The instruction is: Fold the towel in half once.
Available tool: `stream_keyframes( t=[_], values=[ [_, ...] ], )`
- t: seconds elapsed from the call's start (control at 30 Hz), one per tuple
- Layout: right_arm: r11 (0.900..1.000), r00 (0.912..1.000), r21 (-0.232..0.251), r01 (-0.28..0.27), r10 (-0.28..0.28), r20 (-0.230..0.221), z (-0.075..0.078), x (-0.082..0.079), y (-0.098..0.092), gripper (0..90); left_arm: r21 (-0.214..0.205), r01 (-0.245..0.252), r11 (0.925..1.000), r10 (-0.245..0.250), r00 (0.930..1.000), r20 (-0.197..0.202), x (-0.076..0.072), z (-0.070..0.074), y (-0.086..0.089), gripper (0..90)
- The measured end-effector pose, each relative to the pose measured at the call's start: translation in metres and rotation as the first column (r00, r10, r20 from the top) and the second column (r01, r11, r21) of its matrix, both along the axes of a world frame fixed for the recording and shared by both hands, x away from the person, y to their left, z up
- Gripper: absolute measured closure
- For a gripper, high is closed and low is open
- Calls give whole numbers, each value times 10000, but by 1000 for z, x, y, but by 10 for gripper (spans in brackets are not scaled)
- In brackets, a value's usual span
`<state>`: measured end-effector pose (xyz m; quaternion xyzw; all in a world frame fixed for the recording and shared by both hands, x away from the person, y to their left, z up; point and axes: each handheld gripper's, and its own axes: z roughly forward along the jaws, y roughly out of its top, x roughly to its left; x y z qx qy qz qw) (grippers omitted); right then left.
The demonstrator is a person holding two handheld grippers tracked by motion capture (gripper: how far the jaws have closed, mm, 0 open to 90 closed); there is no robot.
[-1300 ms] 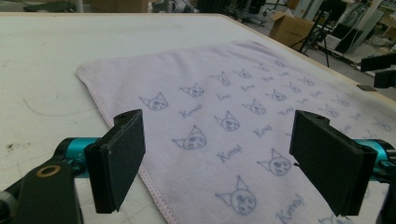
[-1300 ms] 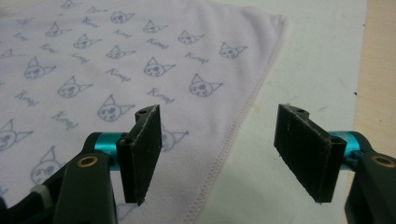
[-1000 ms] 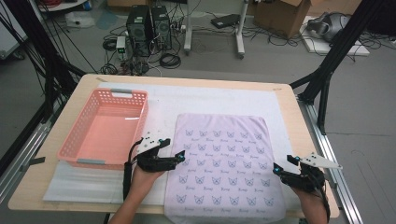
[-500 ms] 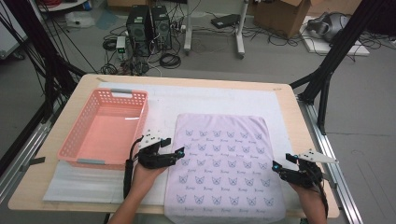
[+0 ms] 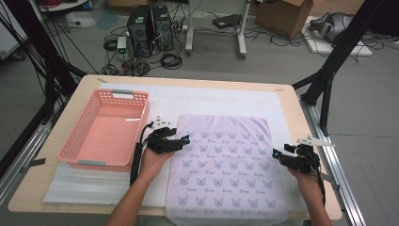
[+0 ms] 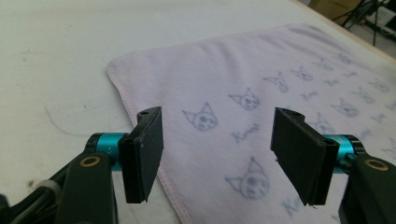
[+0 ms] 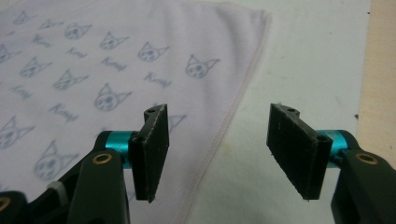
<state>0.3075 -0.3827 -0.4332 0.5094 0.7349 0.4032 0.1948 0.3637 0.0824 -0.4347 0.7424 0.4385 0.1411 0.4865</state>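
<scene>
Approaching the towel (image 5: 226, 165) at 9 and 3 o'clock, our left gripper (image 5: 184, 140) and right gripper (image 5: 277, 156) have jaws spread, just been closing, straddling each hem without pinching. We judge folding not begun; it lies flat.

I saw a soft, matt cloth towel (image 5: 226, 162) with a stitched hem, lying on a smooth white foam sheet (image 5: 207, 101). The basket (image 5: 106, 129) looked like glossy pink plastic, the table (image 5: 287, 101) like pale wood. My gripper pads (image 6: 144, 151) were matt black.
</scene>
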Motion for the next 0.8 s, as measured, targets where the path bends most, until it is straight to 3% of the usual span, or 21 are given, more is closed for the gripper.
stream_keyframes(
  t=[0.07,0.17,0.2,0.37,0.47,0.53,0.57,0.7,0.8],
  values=[
    [9999,9998,-99,107,-108,-163,1,12,-1,416,164,-313,9994,317,9991,-282,13,-5,-1,368],
    [9997,9995,-202,112,-119,-306,1,20,0,432,274,-461,9986,475,9976,-508,21,-8,-1,375],
    [9993,9991,-360,118,-132,-392,2,29,3,443,372,-726,9967,745,9959,-513,25,-12,0,383],
    [9975,9968,-680,182,-234,-763,0,50,12,500,613,-998,9931,1043,9917,-753,29,-18,0,418],
    [9957,9966,-910,173,-245,-790,-3,57,19,510,879,-1086,9902,1145,9913,-654,28,-18,-2,458],
    [9952,9960,-961,183,-266,-857,-5,58,21,510,1165,-1278,9849,1351,9892,-563,28,-18,-4,484],
    [9936,9947,-1123,104,-217,-1004,-8,61,26,517,1487,-1408,9788,1484,9881,-414,26,-17,-7,548],
    [9868,9951,-1614,120,-275,-945,-8,60,31,567,1785,-1524,9721,1589,9870,-226,26,-17,-10,620],
    [9868,9950,-1617,25,-186,-977,-8,60,33,614,1962,-1449,9698,1492,9888,-72,25,-17,-12,643]
  ],
)
